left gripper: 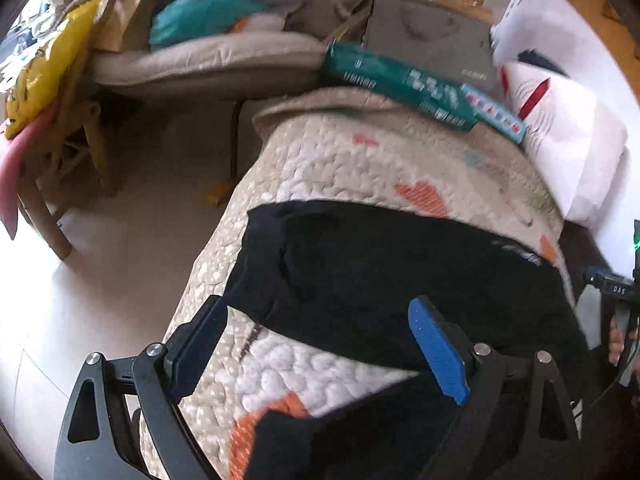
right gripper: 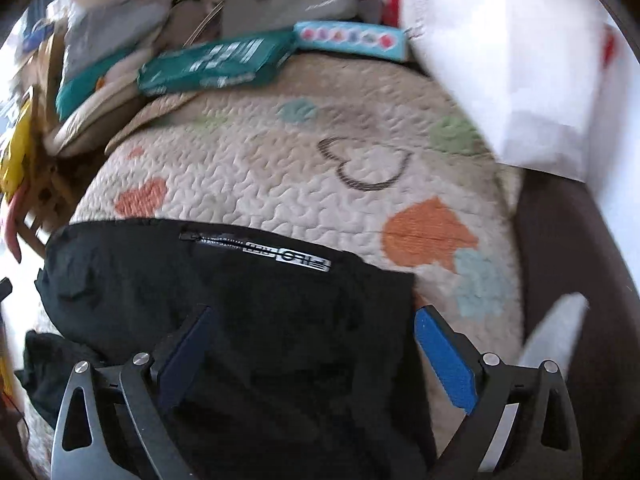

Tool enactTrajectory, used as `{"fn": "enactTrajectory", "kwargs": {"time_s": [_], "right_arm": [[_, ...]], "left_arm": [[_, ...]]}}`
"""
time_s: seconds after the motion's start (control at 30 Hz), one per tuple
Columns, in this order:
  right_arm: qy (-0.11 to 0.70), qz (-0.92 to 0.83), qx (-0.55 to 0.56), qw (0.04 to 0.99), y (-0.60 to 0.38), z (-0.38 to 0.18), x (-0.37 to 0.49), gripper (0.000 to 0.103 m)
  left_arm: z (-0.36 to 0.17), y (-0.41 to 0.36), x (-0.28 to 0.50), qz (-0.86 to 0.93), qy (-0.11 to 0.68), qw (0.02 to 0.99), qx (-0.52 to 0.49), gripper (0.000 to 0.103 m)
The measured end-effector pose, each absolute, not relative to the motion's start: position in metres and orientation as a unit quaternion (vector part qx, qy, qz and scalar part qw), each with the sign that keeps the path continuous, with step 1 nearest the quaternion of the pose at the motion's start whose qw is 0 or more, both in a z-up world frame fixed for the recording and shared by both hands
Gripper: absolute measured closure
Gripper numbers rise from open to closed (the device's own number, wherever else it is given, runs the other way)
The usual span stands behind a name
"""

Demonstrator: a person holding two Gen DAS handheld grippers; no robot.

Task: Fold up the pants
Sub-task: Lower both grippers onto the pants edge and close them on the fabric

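Pants (left gripper: 392,280), black and rumpled, lie across a quilted cream cover (left gripper: 320,160) printed with orange, green and pale blue hearts. In the left wrist view the dark cloth fills the middle and lower right of the frame, with a second fold of it at the bottom edge; a strip of quilt shows between the two. The left gripper (left gripper: 318,344) stands at the bottom of the frame with its jaws wide apart and nothing pressed between them: its left finger sits over bare quilt at the cloth's edge, and its blue right finger (left gripper: 438,350) over the black fabric. Whether either finger touches the surface cannot be told.

In the right wrist view the pants (right gripper: 240,340) take up the lower left and middle, a zip with a silver label (right gripper: 260,250) running along their upper edge. The right gripper (right gripper: 316,354) is also spread open at the bottom of the frame, its dark left finger over the fabric and its blue right finger (right gripper: 446,364) beside the cloth's right border, over quilt. Nothing is clamped.

Near the upper middle of both views lie a green packet (left gripper: 396,82) and a light blue box (right gripper: 352,40), beside a white bag (left gripper: 560,128) at the right. A cluttered wooden chair (left gripper: 64,152) stands at the left of the left wrist view, above pale floor.
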State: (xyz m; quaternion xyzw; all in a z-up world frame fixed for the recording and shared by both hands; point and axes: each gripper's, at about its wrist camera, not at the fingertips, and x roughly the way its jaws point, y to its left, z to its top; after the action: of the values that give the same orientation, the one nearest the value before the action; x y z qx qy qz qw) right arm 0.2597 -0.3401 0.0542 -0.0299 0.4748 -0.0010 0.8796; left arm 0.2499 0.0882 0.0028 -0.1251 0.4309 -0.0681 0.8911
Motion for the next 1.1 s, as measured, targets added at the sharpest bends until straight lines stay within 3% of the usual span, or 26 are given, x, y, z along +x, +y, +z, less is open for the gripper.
{"fn": "enactTrajectory", "kwargs": {"time_s": [0.2,0.43,1.0,1.03,1.1], "right_arm": [[0.47,0.053,-0.049,0.88,-0.335,0.031,0.312,0.004],[0.48,0.086,-0.05,0.872,-0.322,0.016,0.35,0.004],[0.5,0.118,-0.045,0.857,-0.301,-0.014,0.373,0.004],[0.501,0.122,-0.052,0.855,-0.299,-0.015,0.373,0.004],[0.506,0.137,-0.058,0.85,-0.295,-0.018,0.372,0.005]], "left_arm": [[-0.017,0.088,0.31,-0.075,0.453,0.885,-0.081,0.011],[-0.026,0.09,0.358,-0.1,0.459,0.878,-0.097,0.011],[-0.047,0.059,0.38,-0.112,0.488,0.865,-0.024,0.011],[-0.046,0.059,0.38,-0.117,0.487,0.865,-0.028,0.012],[-0.046,0.06,0.381,-0.121,0.49,0.863,-0.032,0.037]]}}
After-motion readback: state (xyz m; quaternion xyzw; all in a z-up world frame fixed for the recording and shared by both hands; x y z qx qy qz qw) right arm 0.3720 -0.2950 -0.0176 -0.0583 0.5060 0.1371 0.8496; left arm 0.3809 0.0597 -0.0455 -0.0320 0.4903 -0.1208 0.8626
